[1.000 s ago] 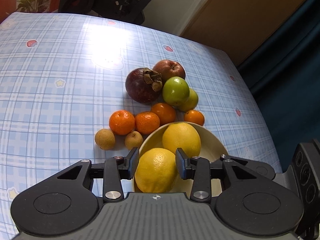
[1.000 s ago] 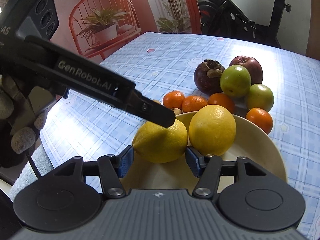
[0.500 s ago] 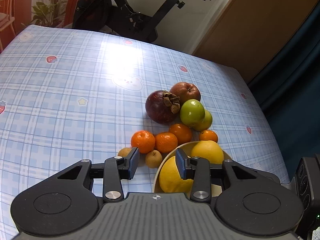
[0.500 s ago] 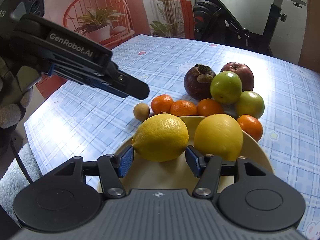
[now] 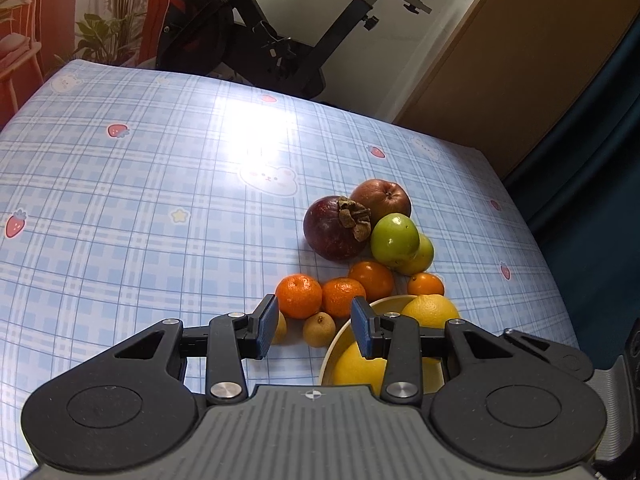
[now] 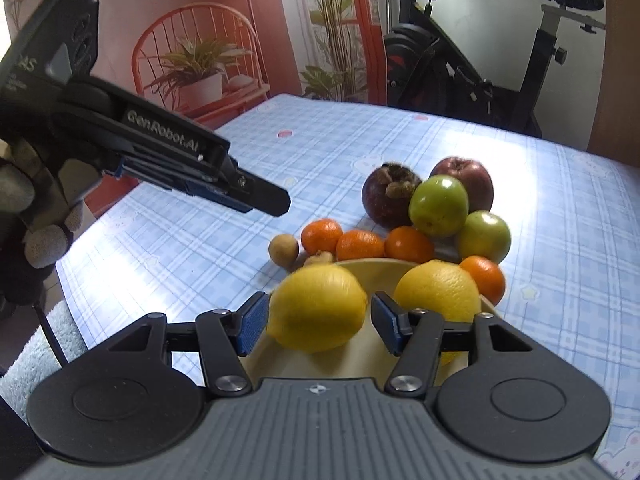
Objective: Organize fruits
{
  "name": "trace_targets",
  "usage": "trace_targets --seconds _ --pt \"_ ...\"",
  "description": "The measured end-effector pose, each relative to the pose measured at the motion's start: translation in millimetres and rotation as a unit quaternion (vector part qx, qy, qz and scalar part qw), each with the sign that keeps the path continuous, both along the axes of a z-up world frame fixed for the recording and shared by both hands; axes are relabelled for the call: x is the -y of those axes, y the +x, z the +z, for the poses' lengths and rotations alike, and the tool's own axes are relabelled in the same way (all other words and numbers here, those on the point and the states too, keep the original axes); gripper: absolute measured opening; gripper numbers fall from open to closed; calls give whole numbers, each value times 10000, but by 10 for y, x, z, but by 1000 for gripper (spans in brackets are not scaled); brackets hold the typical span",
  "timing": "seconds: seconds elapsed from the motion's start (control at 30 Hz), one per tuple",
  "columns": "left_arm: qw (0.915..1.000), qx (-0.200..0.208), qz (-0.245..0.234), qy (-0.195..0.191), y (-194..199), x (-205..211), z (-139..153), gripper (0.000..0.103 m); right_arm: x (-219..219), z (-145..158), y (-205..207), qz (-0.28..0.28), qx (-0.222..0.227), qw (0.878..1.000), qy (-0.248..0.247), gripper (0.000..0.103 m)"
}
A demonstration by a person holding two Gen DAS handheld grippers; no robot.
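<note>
Left gripper [image 5: 313,327] let go lemon [image 6: 317,307] into bowl [image 6: 376,270], lifted away, jaws part-open, empty; right gripper [image 6: 316,325] straddled lemon, grip unclear.

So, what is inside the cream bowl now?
Two yellow citrus fruits lie inside the bowl: one between the right gripper's fingers and one beside it. The gripper covers the near part of the bowl's floor.
</note>
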State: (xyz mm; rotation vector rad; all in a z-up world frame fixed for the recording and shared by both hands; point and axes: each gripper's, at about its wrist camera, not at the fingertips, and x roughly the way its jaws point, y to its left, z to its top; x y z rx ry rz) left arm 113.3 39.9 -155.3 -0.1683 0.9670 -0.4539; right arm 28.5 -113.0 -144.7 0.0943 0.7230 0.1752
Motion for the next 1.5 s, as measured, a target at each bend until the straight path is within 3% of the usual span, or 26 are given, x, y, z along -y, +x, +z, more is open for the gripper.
trace_targets --seconds 0.47,0.77,0.87,1.03,1.23,1.5 --pt "9992 354 109 120 124 32 220 41 659 348 43 -554 491 9972 -132 58" --pt "9983 541 65 198 401 266 395 41 1047 287 230 -730 425 9949 -543 55" --pt "9979 583 -68 273 538 445 431 41 1129 239 320 -699 379 9951 -581 50" --pt "9989 391 -167 217 845 734 382 41 1197 145 524 -531 302 9965 -568 46" --pt "9982 34 -499 321 1174 1044 126 42 1265 1 771 -356 208 9987 -304 46" --pt "9978 -356 -490 253 1483 1093 -146 44 1264 -124 987 -80 22 9998 -158 46"
